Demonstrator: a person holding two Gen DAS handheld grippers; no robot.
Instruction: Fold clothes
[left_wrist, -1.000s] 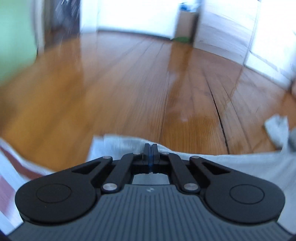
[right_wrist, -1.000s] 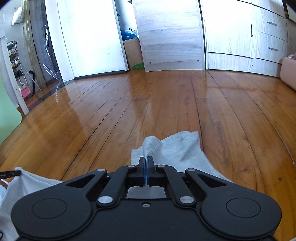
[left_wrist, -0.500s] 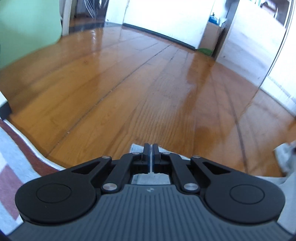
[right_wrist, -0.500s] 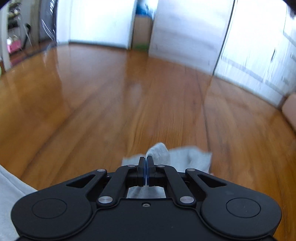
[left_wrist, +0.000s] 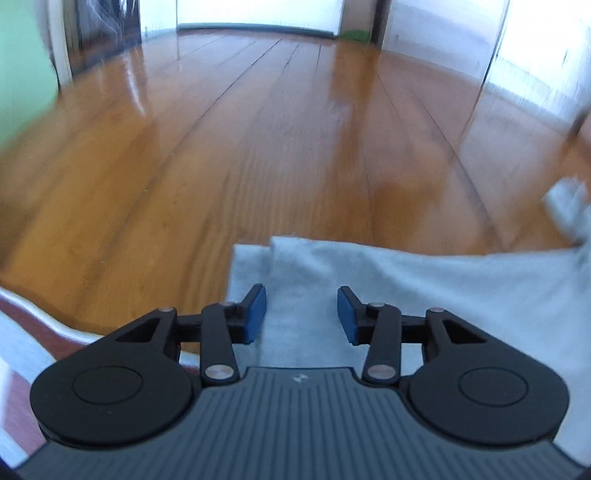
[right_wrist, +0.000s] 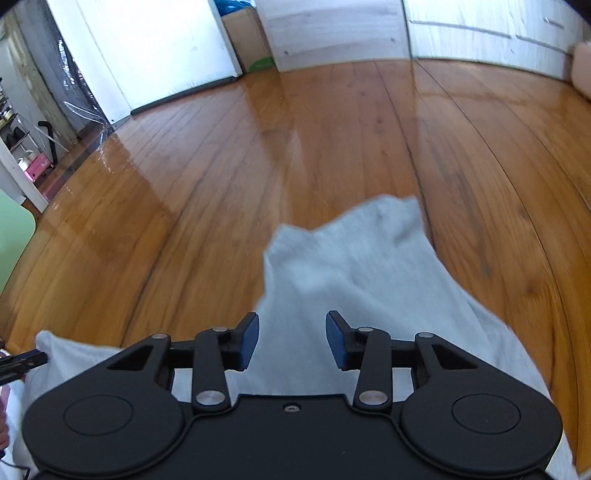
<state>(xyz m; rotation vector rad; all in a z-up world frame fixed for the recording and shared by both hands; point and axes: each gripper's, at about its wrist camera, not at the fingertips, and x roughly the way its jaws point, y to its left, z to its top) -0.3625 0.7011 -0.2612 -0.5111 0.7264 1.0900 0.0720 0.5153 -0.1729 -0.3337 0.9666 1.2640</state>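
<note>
A pale grey garment (left_wrist: 388, 280) lies on the wooden floor (left_wrist: 258, 147), its folded edge running across the left wrist view. My left gripper (left_wrist: 301, 314) hangs just above its near left corner, jaws opening, the cloth below them and not pinched. In the right wrist view the same grey garment (right_wrist: 354, 258) ends in a loose sleeve-like corner ahead. My right gripper (right_wrist: 291, 341) is over it, jaws opening too, nothing pressed between the blue pads (right_wrist: 247, 341). The tip of the left gripper (right_wrist: 26, 360) shows at the left edge.
A red-and-white striped cloth (left_wrist: 33, 343) lies at the left. A green panel (right_wrist: 11, 236) stands at the left, white doors (right_wrist: 147, 55) and a pale wood cabinet (right_wrist: 332, 33) at the back, with a cardboard box (right_wrist: 247, 40) between them.
Both grippers were shut on the grey cloth and have let it go; their jaws now stand apart. The garment's edge and corner have dropped flat onto the floor.
</note>
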